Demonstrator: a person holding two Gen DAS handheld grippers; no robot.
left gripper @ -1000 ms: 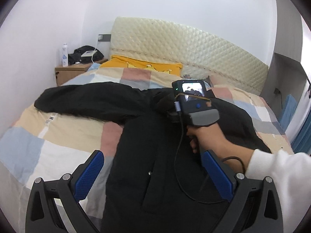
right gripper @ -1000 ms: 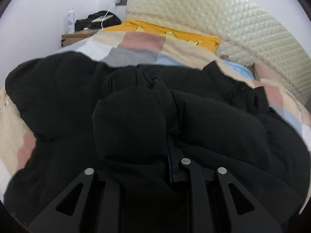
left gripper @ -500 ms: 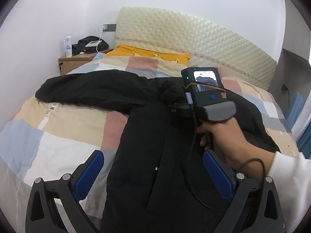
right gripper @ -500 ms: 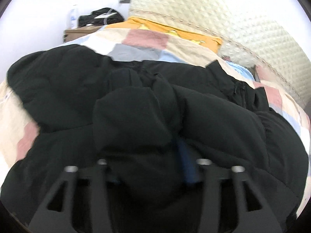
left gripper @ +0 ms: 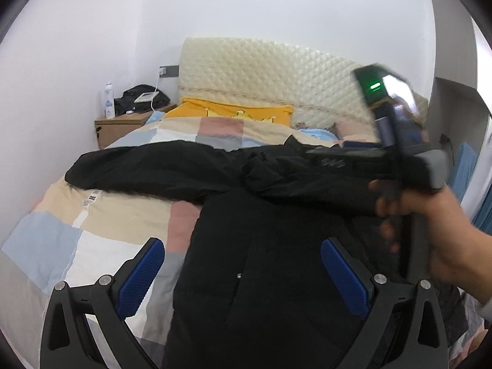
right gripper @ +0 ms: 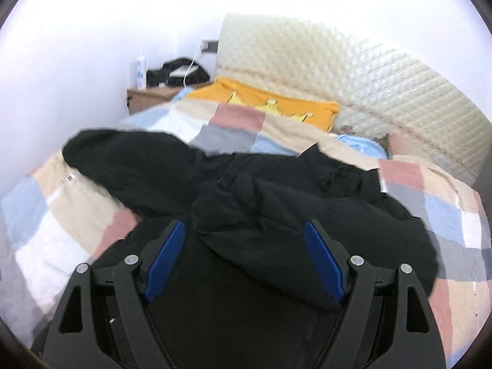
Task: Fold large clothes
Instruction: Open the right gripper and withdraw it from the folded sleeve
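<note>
right sleeve [right gripper: 276,230] looks folded onto the black coat [left gripper: 261,261]; both right gripper [right gripper: 244,261] and left gripper [left gripper: 246,273] fingers spread, empty; I'd grab the left sleeve [left gripper: 147,169] by its cuff next, not mid-arm

Left gripper [left gripper: 243,272] and right gripper [right gripper: 244,258] both spread wide, empty.

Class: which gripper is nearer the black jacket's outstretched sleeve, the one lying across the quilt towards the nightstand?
Left. The left gripper hovers open on that side of the black jacket, nearer the outstretched sleeve. The right gripper hovers open above the folded-in sleeve.
</note>
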